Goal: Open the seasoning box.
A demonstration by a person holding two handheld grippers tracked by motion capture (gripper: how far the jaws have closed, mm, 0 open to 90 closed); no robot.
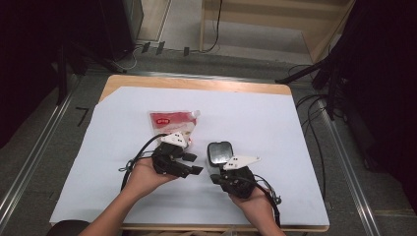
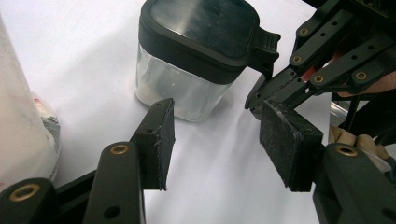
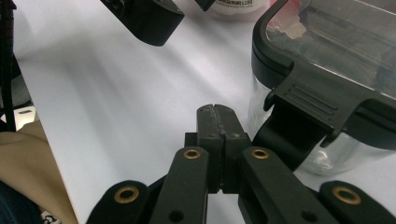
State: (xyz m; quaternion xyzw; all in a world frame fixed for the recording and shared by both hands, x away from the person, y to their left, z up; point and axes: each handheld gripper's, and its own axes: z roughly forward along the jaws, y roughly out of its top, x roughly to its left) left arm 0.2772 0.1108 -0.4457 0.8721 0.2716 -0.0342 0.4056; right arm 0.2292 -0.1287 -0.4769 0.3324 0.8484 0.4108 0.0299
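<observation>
Clear jar with black lid stands mid-table, red-labelled pouch just behind it to the left.
Left gripper jaws apart, nothing between them, beside the jar. Right gripper jaws pressed together, empty, tips at the lid's latch tab. Step judged: unlatching the lid. Next: right tips must get under the tab and lever up while left steadies the jar.
</observation>
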